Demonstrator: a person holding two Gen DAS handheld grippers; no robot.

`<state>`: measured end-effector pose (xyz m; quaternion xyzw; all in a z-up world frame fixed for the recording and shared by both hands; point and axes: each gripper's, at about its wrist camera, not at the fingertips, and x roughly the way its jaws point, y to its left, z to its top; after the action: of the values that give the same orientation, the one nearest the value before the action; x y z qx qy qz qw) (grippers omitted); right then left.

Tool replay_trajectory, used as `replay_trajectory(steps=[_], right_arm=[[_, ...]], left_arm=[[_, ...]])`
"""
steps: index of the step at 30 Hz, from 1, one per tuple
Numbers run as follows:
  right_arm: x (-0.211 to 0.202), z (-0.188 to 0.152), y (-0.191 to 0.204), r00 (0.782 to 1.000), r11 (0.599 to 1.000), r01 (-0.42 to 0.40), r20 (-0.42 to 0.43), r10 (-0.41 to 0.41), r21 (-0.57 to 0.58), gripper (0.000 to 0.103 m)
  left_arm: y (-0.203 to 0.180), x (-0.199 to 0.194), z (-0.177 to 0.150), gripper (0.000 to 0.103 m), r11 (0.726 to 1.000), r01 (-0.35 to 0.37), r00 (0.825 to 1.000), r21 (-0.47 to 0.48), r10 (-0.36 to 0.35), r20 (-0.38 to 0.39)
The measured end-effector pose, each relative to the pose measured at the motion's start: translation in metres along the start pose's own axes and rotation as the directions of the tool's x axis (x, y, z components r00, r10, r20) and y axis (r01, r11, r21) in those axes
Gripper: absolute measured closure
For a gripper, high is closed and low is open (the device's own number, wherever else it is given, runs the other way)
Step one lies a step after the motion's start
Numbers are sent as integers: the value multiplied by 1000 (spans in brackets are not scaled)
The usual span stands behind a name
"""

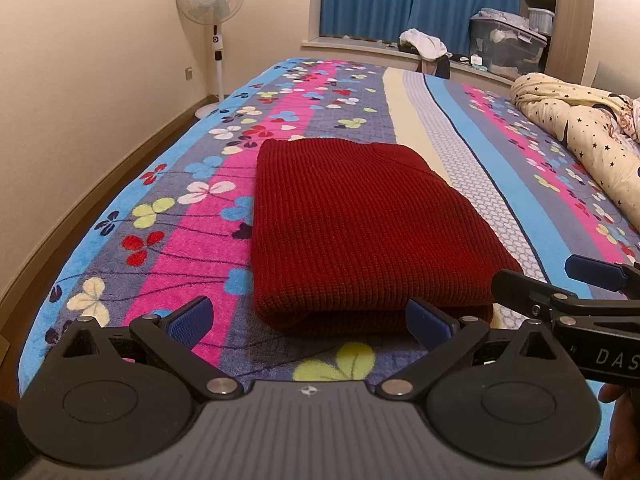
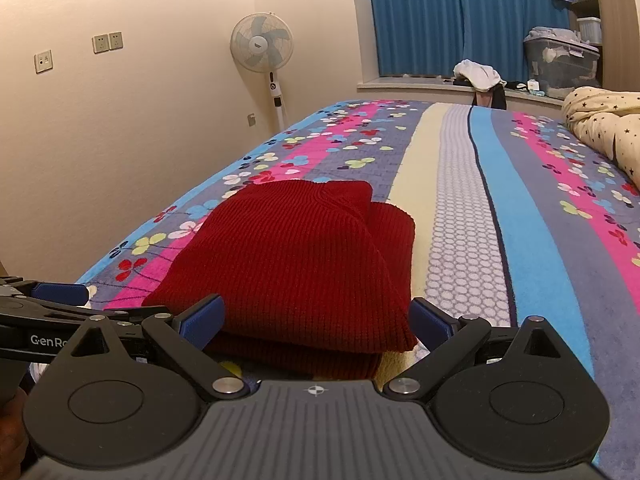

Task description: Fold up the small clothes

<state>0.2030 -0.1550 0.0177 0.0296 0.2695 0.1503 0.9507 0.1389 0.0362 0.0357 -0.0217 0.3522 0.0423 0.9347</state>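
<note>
A dark red knitted sweater [image 1: 360, 224] lies folded into a thick rectangle on the flowered bedspread [image 1: 192, 240]. In the left wrist view my left gripper [image 1: 308, 320] stands open at the sweater's near edge, blue pads wide apart with nothing between them. My right gripper [image 1: 560, 280] shows at the right edge of that view, beside the sweater's near right corner. In the right wrist view the red sweater [image 2: 304, 256] fills the middle, and my right gripper [image 2: 318, 322] is open with its jaws either side of the near fold. The left gripper [image 2: 60, 292] shows at the left.
The bedspread [image 2: 520, 220] runs far ahead with striped bands. A star-print quilt [image 1: 580, 128] is bunched on the right side of the bed. A standing fan [image 1: 212, 20] is by the wall on the left. Clothes and a storage box [image 1: 504, 44] sit on the window ledge.
</note>
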Motion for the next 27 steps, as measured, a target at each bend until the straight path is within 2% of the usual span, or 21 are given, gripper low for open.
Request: replay_trajectory(steps=[27], right_arm=[[2,-1,-2,1000,1000,-6,-18,6,12,5]], left_arm=[[0,-1,0,1,1000,-2,1000,2,2,-1]])
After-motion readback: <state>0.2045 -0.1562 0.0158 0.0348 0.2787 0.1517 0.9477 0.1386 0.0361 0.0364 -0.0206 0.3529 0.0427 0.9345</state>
